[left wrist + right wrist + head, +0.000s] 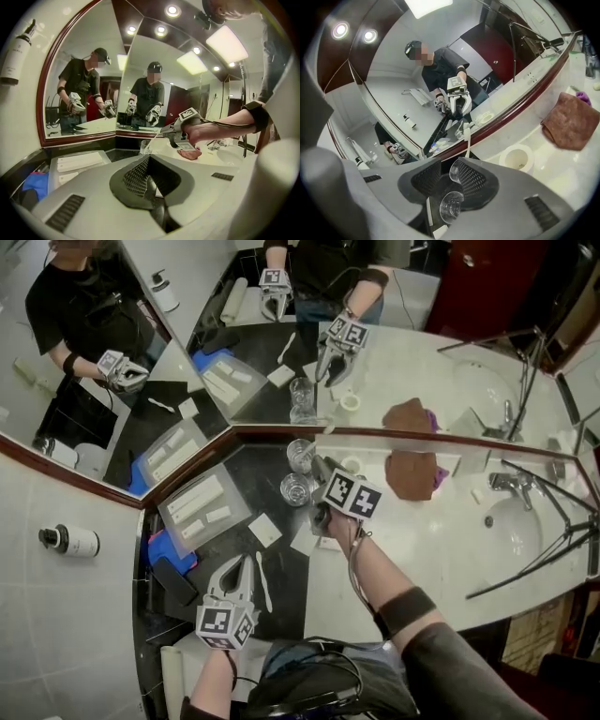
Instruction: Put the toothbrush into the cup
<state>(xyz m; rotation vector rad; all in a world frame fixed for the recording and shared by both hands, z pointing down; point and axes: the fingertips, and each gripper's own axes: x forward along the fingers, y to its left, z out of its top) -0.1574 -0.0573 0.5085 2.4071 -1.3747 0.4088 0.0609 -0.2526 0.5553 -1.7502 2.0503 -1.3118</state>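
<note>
Two clear glass cups stand on the dark counter by the mirror, a far cup (pixel 300 454) (pixel 457 171) and a near cup (pixel 293 489) (pixel 450 206). A white toothbrush (pixel 467 143) (pixel 153 142) stands leaning in the far cup. My right gripper (pixel 314 468) (pixel 449 173) hovers just over the cups, open, its pads not touching the brush. The left gripper (pixel 241 563) (pixel 149 161) is shut and empty, low over the counter's front. Beside it lies a white stick-like item (pixel 263 580), possibly another toothbrush.
A clear tray (pixel 199 507) of white boxes sits left of the cups, with a blue cloth (pixel 169 549) in front of it. A white ring (pixel 352 465), a brown cloth (pixel 412 472), a faucet (pixel 511 482) and a sink (pixel 525 521) lie to the right. Tripod legs (pixel 553 549) cross the sink.
</note>
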